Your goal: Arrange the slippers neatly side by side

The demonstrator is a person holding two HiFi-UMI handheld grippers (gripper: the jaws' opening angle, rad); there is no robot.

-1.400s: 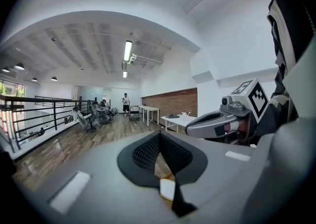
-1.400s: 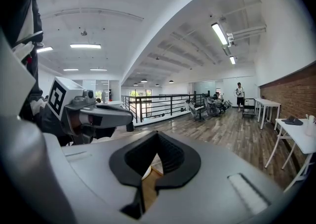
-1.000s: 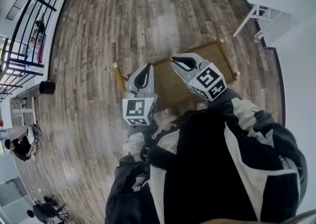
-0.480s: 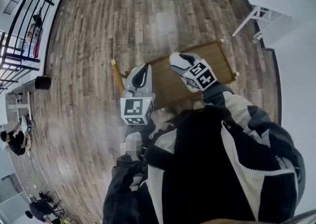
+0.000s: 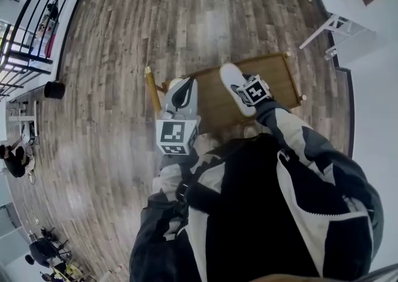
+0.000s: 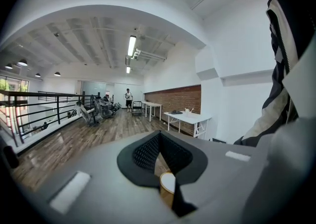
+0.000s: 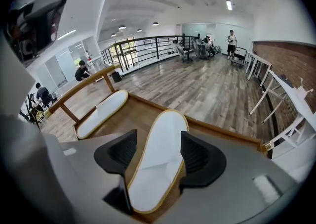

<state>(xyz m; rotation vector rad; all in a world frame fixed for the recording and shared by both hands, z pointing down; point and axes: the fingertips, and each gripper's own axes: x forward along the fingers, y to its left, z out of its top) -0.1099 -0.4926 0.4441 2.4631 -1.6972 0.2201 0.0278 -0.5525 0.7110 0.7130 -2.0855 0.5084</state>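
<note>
Right claw [image 7: 159, 155] opening, gripping nothing; near slipper [image 7: 168, 124] lies flat on the counter [image 7: 140, 112] between its jaws; far slipper [image 7: 102, 113] well apart, leftward. Left claw [image 6: 160, 158] closed, empty. I'd lift straight off, then close that gap between the 2.

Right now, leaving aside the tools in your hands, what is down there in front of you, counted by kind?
White slippers: 2, the near slipper and the far slipper
Low wooden stand: 1
Total: 3
</note>
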